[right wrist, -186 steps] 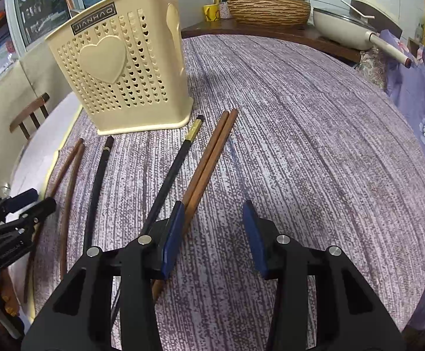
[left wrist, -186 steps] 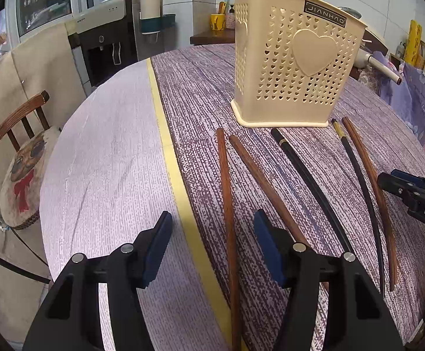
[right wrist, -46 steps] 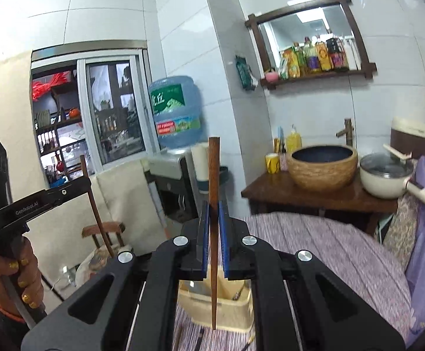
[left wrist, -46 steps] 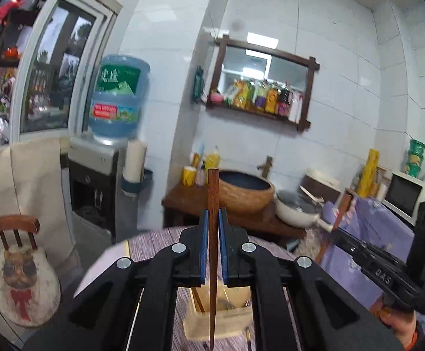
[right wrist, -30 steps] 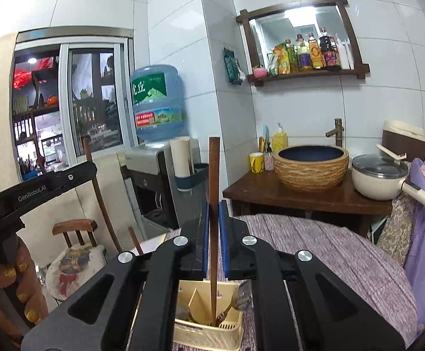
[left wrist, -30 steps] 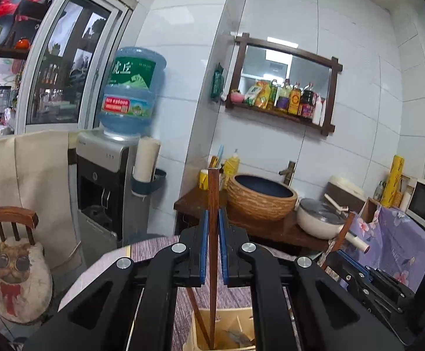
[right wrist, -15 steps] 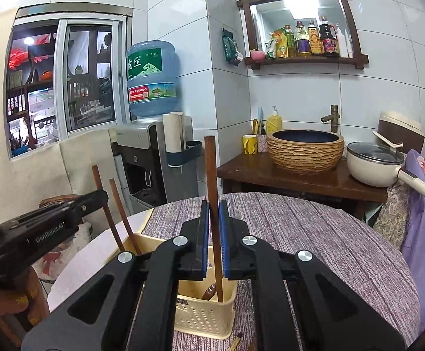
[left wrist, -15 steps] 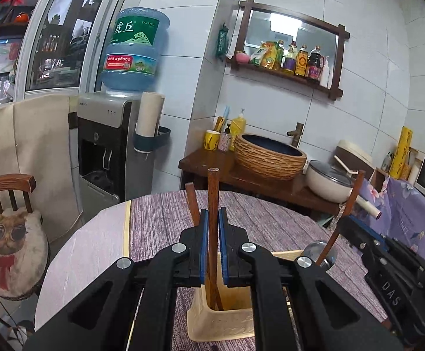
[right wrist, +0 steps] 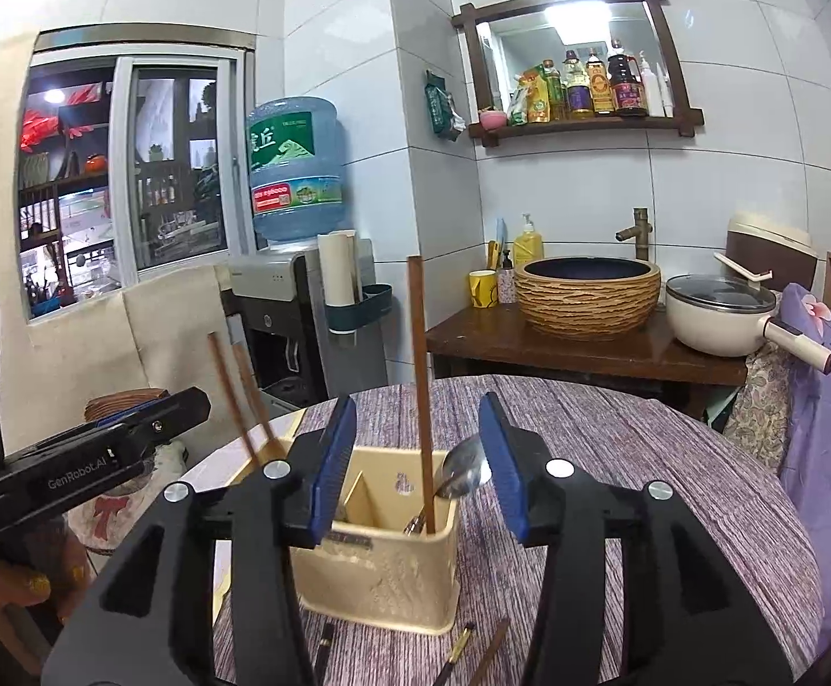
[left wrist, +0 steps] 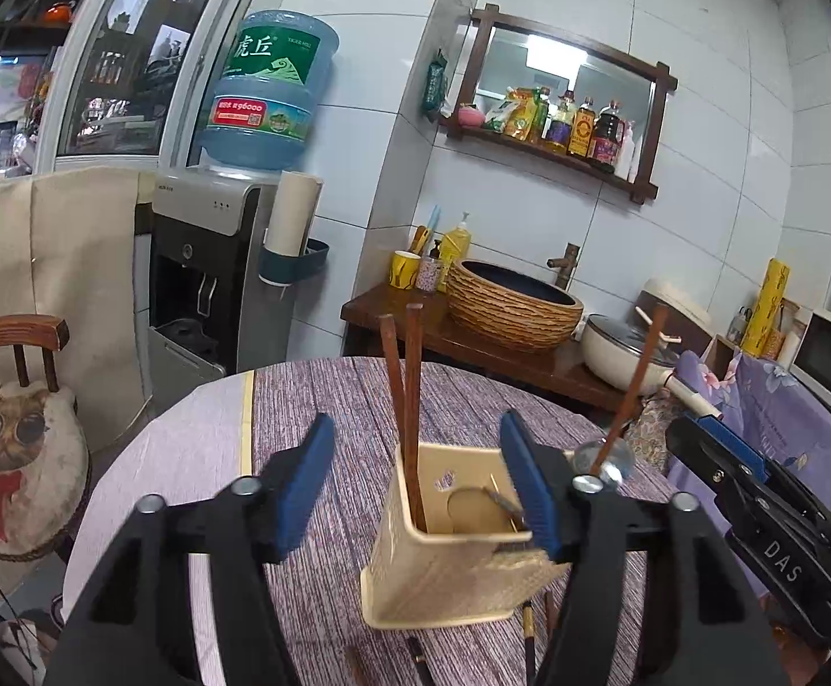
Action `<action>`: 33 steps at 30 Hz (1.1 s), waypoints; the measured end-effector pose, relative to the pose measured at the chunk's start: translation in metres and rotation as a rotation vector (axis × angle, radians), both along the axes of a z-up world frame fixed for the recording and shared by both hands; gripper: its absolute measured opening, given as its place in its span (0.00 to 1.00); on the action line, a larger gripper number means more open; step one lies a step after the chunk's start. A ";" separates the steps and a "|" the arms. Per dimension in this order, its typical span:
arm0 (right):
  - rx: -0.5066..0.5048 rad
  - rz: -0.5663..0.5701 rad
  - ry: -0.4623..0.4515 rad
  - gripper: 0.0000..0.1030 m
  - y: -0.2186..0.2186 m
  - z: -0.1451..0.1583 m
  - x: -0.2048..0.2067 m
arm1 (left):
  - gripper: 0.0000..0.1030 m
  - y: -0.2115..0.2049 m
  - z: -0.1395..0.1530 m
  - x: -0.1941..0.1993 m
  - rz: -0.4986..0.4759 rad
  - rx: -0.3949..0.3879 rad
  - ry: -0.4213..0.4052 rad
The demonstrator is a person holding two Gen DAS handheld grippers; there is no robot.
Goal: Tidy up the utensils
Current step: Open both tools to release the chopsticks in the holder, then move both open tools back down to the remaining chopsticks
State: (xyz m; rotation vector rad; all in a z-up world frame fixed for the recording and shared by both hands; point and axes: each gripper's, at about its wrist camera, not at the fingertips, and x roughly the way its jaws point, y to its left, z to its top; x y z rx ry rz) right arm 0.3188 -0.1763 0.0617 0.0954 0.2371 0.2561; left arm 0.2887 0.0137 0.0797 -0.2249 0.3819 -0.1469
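The cream utensil basket (left wrist: 444, 571) stands on the round table. Two brown chopsticks (left wrist: 410, 400) lean upright in its left compartment, between the pads of my left gripper (left wrist: 415, 474), whose jaws are opening and touch neither. The right wrist view shows a single brown chopstick (right wrist: 420, 377) upright in the basket (right wrist: 381, 571) beside a metal spoon (right wrist: 467, 474). My right gripper (right wrist: 418, 457) is opening around it, pads clear of it. Loose chopsticks (right wrist: 461, 651) lie on the cloth in front of the basket. Each gripper appears at the edge of the other's view.
A purple tablecloth (right wrist: 615, 457) covers most of the table. Behind it stand a water dispenser (left wrist: 210, 263), a chair with a cat cushion (left wrist: 15, 457) and a wooden counter (right wrist: 587, 354) bearing a woven basin and a white pot.
Both grippers sank toward the basket, then opened and let go of their chopsticks, which now stand inside it.
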 end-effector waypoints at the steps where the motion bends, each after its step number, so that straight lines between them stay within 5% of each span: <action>1: -0.009 0.001 -0.002 0.50 0.001 -0.001 -0.006 | 0.65 0.001 -0.003 -0.006 0.000 0.003 0.010; 8: -0.105 -0.004 0.044 0.62 0.003 -0.024 -0.047 | 0.85 0.005 -0.035 -0.036 -0.029 0.040 0.140; 15: -0.079 -0.060 0.277 0.62 -0.013 -0.077 -0.046 | 0.85 0.018 -0.080 -0.048 0.027 0.084 0.296; 20: -0.063 -0.110 0.397 0.61 -0.022 -0.110 -0.042 | 0.75 0.019 -0.108 -0.052 0.024 0.080 0.386; 27: -0.017 -0.108 0.520 0.44 -0.019 -0.140 -0.024 | 0.52 0.002 -0.124 -0.046 -0.028 0.086 0.446; 33: -0.021 -0.115 0.584 0.35 -0.011 -0.154 -0.005 | 0.50 -0.007 -0.131 -0.039 -0.026 0.117 0.469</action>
